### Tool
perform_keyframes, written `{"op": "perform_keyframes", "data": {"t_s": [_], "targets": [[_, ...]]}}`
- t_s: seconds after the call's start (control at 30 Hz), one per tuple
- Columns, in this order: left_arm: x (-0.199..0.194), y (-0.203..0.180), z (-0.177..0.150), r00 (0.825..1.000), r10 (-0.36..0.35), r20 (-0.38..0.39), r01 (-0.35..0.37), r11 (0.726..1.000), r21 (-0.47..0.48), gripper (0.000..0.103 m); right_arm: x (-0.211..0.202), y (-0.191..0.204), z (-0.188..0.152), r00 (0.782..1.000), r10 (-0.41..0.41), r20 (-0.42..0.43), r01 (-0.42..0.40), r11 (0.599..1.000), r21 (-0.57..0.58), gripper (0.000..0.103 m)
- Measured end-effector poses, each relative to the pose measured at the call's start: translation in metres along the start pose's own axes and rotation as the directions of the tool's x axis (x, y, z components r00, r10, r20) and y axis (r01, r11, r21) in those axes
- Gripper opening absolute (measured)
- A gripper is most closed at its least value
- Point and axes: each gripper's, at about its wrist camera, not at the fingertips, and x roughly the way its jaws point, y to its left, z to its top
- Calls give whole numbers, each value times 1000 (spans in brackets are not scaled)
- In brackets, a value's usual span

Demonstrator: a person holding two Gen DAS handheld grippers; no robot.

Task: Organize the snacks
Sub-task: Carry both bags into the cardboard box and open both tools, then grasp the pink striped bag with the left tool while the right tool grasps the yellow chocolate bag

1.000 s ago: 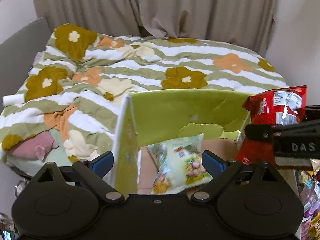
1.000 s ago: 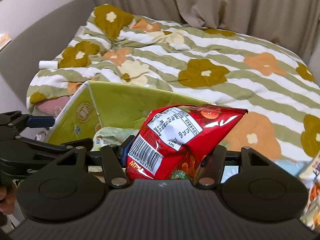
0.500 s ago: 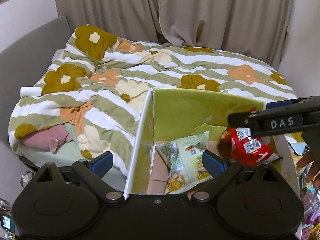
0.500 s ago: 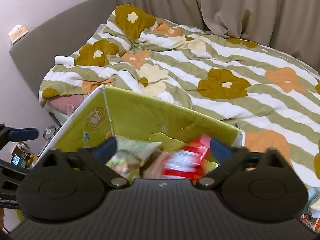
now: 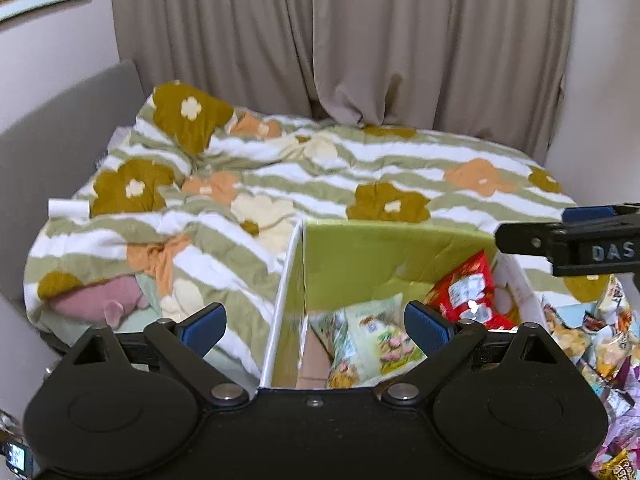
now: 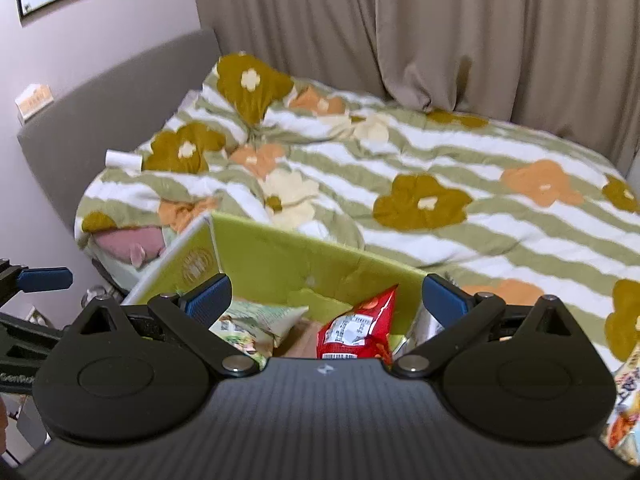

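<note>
Red chip bag (image 6: 360, 330) just let go, now lying in the green box (image 6: 320, 268) below and between the wide-apart fingers of the right gripper (image 6: 326, 294), beside the pale green snack bag (image 5: 372, 340). Left gripper (image 5: 316, 322) also spread apart, holding nothing, above the box. One more snack stowed; loose packets (image 5: 600, 340) right of the fingers left to gather.

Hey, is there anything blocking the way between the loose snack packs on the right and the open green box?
Nothing visible does. The green box is open at the top, holding only the red bag and pale green bag. The snack pile lies just past its right wall; the right gripper is open above the box.
</note>
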Motion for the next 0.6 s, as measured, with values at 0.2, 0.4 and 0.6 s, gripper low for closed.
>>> {"op": "perform_keyframes", "data": {"t_s": [0.2,0.4,0.6], "targets": [[-32,-13,8,996,-33,80,29,998,56,98,-53,1,1,998,-32,45,30,999,41,103],[-56,-30,1,987,-102,123,87,989,119,98,-108,-13,-11,989,-124,84,114,987,114,103],[-76,-46,-16,975,-183,128,166,977,133,98,-156,-32,-35,971,-222,85,208,966,153,103]]}}
